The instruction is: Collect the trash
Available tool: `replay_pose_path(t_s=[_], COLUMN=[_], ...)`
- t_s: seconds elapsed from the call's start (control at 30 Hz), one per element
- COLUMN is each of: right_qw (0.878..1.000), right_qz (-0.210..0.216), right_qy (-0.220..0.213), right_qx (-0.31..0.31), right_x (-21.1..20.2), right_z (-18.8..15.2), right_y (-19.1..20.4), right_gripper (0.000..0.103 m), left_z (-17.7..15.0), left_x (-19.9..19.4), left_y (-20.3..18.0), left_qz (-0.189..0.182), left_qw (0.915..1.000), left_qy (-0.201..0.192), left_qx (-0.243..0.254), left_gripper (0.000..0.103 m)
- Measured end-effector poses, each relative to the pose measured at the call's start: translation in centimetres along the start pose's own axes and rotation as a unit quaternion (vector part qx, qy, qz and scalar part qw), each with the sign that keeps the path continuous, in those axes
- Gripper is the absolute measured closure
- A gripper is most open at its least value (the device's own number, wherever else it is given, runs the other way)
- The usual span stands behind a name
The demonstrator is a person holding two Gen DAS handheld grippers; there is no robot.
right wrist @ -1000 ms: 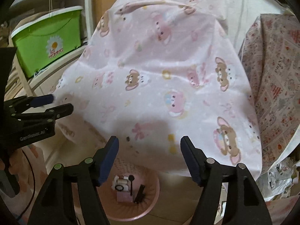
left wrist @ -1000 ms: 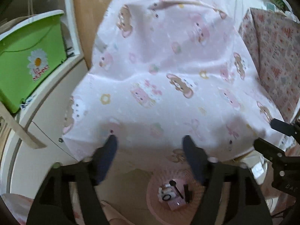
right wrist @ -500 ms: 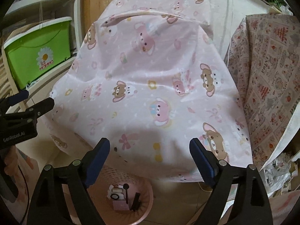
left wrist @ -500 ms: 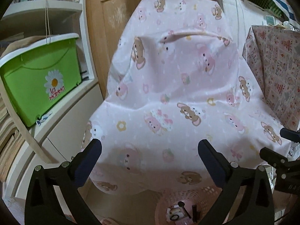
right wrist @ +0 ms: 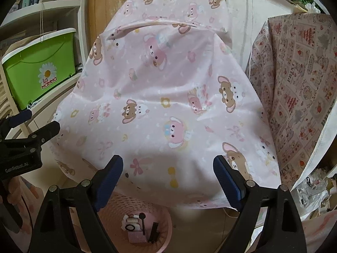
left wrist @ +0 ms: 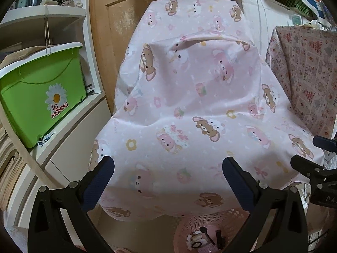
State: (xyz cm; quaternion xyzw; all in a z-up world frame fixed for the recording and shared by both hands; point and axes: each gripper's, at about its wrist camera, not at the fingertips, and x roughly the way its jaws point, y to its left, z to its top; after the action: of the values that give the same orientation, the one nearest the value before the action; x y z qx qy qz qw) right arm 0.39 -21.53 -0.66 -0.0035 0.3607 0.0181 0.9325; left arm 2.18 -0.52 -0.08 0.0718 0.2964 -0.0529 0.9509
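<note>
Round pink perforated plastic basket point(right wrist: 134, 229) noted at lower centre, under the pink bear-print cloth's point(right wrist: 168, 105) hem; small light scraps point(right wrist: 137, 229) inside. Judged light, stiff-rimmed; rim best gripped. Left hand-held gripper point(left wrist: 168, 168) and right hand-held gripper point(right wrist: 168, 168) just widened, empty.
</note>
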Motion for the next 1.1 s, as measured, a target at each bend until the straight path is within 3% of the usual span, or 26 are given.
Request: replay_pose_path(t_s=[1.1], right_qw=[1.0], right_qz=[0.0], right_qy=[-0.001], right_qx=[0.01], right_x=[-0.08], right_z=[-0.07], right_y=[-0.1], right_gripper=[0.014], left_z=[-0.2], left_x=[0.42], left_y=[-0.29], left_qz=[-0.004], left_qw=[1.0], left_qy=[0.008], left_qx=[0.002], left_gripper=[0.001])
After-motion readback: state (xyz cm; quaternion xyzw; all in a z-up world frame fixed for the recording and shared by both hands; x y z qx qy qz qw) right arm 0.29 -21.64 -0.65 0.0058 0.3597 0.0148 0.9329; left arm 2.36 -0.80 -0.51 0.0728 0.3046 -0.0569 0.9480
